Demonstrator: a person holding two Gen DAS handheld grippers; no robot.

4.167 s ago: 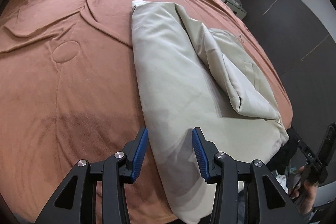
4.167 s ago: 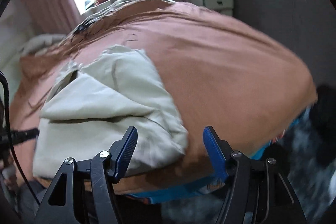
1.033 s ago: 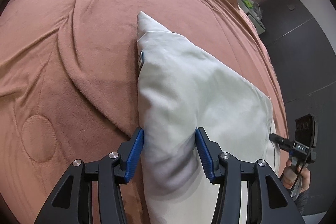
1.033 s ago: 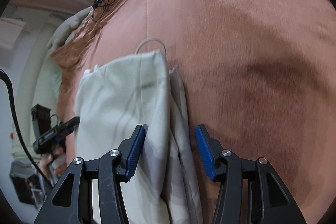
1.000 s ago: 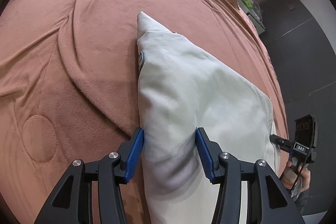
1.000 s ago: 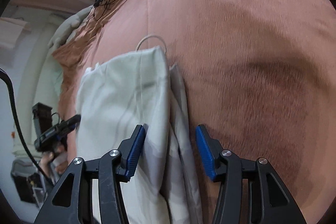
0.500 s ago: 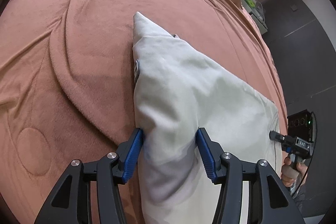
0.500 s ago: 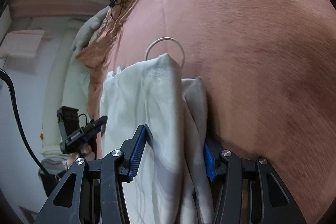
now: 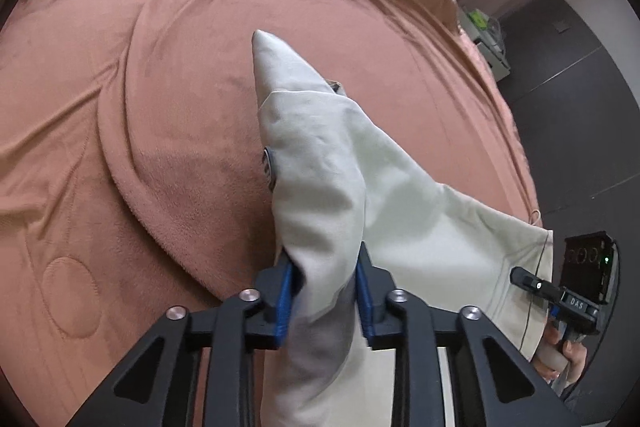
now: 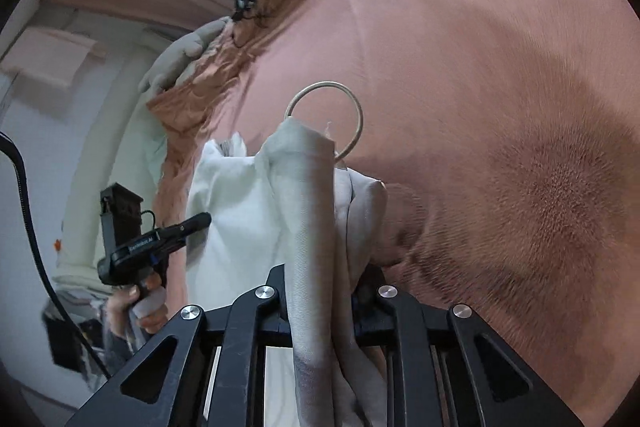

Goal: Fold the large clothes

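One garment [image 9: 400, 195], two hand-held grippers [image 9: 324, 291].

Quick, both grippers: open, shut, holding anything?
Left gripper: just closed on the beige garment.
Right gripper: just closed on the same garment.

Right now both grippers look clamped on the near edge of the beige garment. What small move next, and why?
Probably lift both corners together and carry them toward the far end. The left gripper and right gripper have just closed on bunched fabric of the beige garment, one at each near corner, while its far tip still rests on the brown blanket. Moving evenly should keep the fold straight.
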